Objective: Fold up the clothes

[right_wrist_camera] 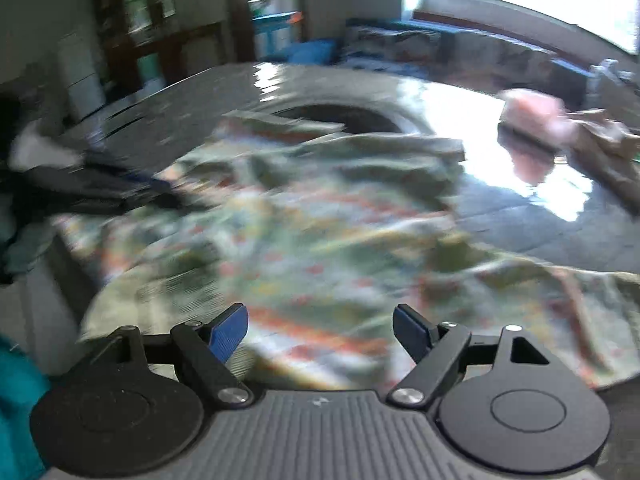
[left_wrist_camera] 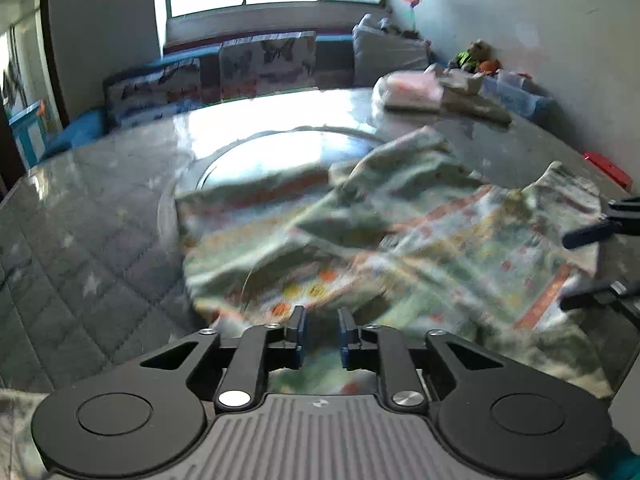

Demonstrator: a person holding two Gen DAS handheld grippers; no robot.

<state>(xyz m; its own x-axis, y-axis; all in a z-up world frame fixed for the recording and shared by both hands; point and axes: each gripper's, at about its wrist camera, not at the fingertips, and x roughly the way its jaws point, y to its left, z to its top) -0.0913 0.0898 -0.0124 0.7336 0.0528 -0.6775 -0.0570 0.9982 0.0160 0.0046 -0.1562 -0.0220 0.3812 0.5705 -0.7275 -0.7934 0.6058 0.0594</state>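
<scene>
A crumpled pale-green garment (left_wrist_camera: 400, 232) with orange and red prints lies spread over the near half of the glossy table (left_wrist_camera: 100, 208). My left gripper (left_wrist_camera: 322, 330) sits at the garment's near edge, its blue fingers close together with the cloth pinched between them. My right gripper (right_wrist_camera: 320, 332) hovers open over the garment (right_wrist_camera: 320, 220), nothing between its fingers. The right gripper also enters the left wrist view at the right edge (left_wrist_camera: 592, 264), fingers apart beside the cloth. Both views are motion-blurred.
A round glass turntable (left_wrist_camera: 280, 152) sits mid-table, partly under the garment. Folded pink and beige clothes (left_wrist_camera: 412, 88) are stacked at the far right. A red object (left_wrist_camera: 608, 168) lies by the wall. Cushions (left_wrist_camera: 264, 64) line a bench behind the table.
</scene>
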